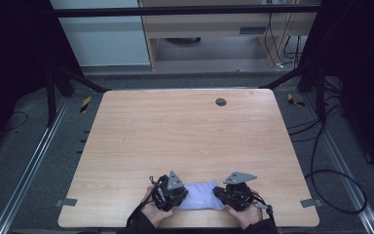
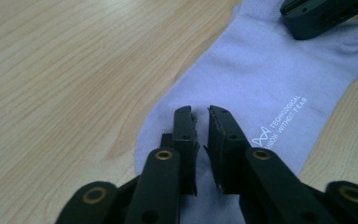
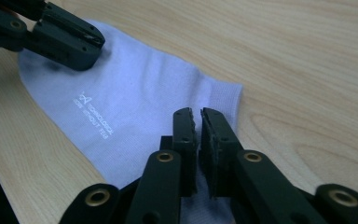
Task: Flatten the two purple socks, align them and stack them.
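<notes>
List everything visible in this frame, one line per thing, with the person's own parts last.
sock: one, pale lilac with small white lettering, flat at the near table edge between the two grippers.
table: one, light wood grain, centre of the high view.
round cap: one, dark grey, set in the tabletop near the far edge.
floor cables: several, black, right of the table.
left gripper: one, black, jaws nearly together over one end of the sock.
right gripper: one, black, jaws nearly together over the cuff end.
hands: two, at the bottom edge, one behind each gripper.
</notes>
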`<state>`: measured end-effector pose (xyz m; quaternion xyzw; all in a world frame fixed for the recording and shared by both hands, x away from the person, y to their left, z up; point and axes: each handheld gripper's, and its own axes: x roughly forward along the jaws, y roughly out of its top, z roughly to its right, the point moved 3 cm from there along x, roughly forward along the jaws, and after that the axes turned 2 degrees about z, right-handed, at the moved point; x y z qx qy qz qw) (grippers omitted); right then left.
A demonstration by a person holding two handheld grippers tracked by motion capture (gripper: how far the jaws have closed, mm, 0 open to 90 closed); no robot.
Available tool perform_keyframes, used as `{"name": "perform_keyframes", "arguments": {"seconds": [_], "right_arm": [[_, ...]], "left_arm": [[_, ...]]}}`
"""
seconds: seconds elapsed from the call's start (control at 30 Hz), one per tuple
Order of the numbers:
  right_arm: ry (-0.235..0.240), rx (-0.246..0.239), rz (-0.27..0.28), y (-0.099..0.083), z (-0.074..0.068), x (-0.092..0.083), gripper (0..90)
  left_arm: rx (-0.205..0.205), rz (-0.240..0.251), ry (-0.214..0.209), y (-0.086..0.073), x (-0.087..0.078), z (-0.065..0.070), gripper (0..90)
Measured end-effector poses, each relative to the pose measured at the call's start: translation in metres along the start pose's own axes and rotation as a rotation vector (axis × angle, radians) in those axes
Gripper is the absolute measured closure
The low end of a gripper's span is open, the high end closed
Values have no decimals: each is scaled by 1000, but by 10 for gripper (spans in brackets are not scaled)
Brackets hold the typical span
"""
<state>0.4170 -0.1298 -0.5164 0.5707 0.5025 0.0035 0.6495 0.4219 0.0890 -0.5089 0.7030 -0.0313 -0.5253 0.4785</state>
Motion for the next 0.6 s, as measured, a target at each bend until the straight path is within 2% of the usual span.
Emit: {"name": "perform_keyframes", "arguments": {"seconds": [0.07, 0.2, 0.4, 0.53, 0.6], "right_arm": [[-7, -10, 37, 3, 4, -5, 787], [-69, 27, 100, 7, 22, -21, 709], [-211, 78, 159, 4, 58, -40, 445], [-271, 103, 159, -3, 78, -48, 321], [-298, 119, 164, -6, 87, -51, 286]], "left_arm": [[-12, 48, 2, 3, -6, -5, 725], [-38, 123, 26, 6, -19, -20, 612], [-112, 170, 65, -3, -32, -54, 433], [-151, 193, 117, -13, -44, -81, 393], [-169, 197, 136, -17, -48, -92, 375]]}}
